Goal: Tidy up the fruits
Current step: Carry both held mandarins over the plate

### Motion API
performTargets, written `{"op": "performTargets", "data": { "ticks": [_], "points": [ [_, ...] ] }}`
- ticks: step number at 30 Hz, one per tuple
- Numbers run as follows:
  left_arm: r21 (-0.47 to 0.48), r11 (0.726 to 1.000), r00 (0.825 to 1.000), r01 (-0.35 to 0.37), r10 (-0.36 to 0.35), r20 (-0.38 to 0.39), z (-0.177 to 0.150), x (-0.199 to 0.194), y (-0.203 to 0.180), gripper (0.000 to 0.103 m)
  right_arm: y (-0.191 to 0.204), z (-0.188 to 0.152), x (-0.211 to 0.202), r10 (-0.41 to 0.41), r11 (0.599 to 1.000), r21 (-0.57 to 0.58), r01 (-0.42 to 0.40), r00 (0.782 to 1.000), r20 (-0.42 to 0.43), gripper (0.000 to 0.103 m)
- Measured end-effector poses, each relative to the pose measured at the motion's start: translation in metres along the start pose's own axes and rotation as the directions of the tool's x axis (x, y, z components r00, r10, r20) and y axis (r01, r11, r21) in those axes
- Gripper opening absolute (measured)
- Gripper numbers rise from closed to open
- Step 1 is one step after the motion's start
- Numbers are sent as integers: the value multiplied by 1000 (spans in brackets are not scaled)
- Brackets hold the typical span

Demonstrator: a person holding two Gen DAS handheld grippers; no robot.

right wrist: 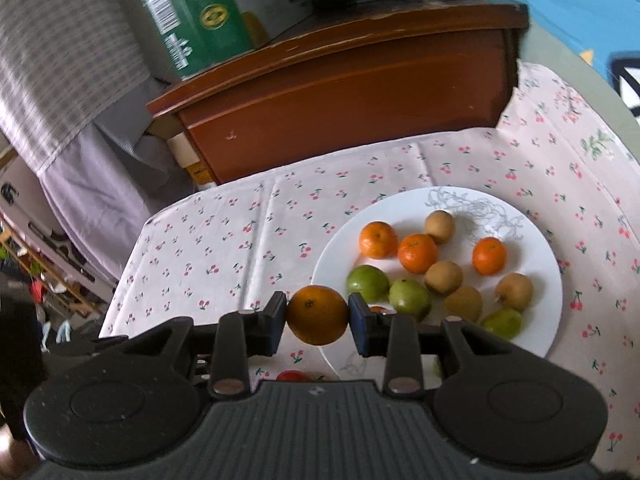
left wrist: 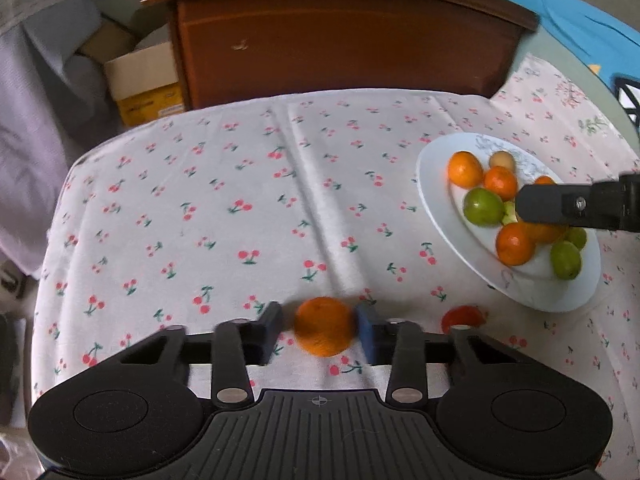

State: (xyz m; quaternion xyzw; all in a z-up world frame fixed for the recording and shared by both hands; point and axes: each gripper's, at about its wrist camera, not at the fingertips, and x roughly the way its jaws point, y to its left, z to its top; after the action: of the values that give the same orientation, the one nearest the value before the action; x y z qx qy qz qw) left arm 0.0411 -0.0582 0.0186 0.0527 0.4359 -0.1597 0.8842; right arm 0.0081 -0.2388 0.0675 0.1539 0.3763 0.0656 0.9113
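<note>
An orange lies on the cherry-print cloth close to the near edge, and my left gripper is shut on it, a blue pad on each side. My right gripper is shut on a second orange, which hangs over the left rim of the white plate. That plate holds several oranges, green fruits and brown fruits. In the left wrist view a black finger of the right gripper reaches over the plate from the right.
A small red fruit lies on the cloth between the left gripper and the plate, and it shows again as the red fruit under the right gripper. A brown wooden cabinet stands behind the table. Cardboard boxes sit at the back left.
</note>
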Motion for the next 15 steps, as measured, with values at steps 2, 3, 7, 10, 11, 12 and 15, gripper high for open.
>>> {"op": "performTargets", "data": {
  "ticks": [2, 3, 7, 10, 11, 12, 15],
  "points": [
    [-10, 1000, 1000, 1, -1, 6, 0, -1, -1, 30, -4, 1, -3, -2, 1000, 23, 1, 1000, 2, 34],
    [-15, 1000, 1000, 3, -3, 9, 0, -1, -1, 30, -7, 2, -4, -2, 999, 33, 2, 1000, 5, 34],
    [-32, 999, 999, 25, -24, 42, 8, -6, -4, 29, -16, 7, -13, -11, 998, 68, 9, 1000, 23, 34],
    [-36, 997, 994, 66, -63, 85, 18, -14, -9, 30, -26, 15, -26, -18, 995, 96, 12, 998, 64, 34],
    [-34, 996, 992, 84, -80, 99, 21, -17, -11, 30, -30, 18, -30, -21, 994, 110, 12, 997, 78, 34],
    [-30, 995, 989, 98, -94, 114, 25, -19, -13, 30, -35, 21, -35, -26, 992, 128, 14, 995, 94, 34],
    [-6, 991, 979, 132, -130, 154, 35, -23, -22, 30, -47, 29, -45, -54, 985, 168, 31, 990, 133, 34]
  ]
}}
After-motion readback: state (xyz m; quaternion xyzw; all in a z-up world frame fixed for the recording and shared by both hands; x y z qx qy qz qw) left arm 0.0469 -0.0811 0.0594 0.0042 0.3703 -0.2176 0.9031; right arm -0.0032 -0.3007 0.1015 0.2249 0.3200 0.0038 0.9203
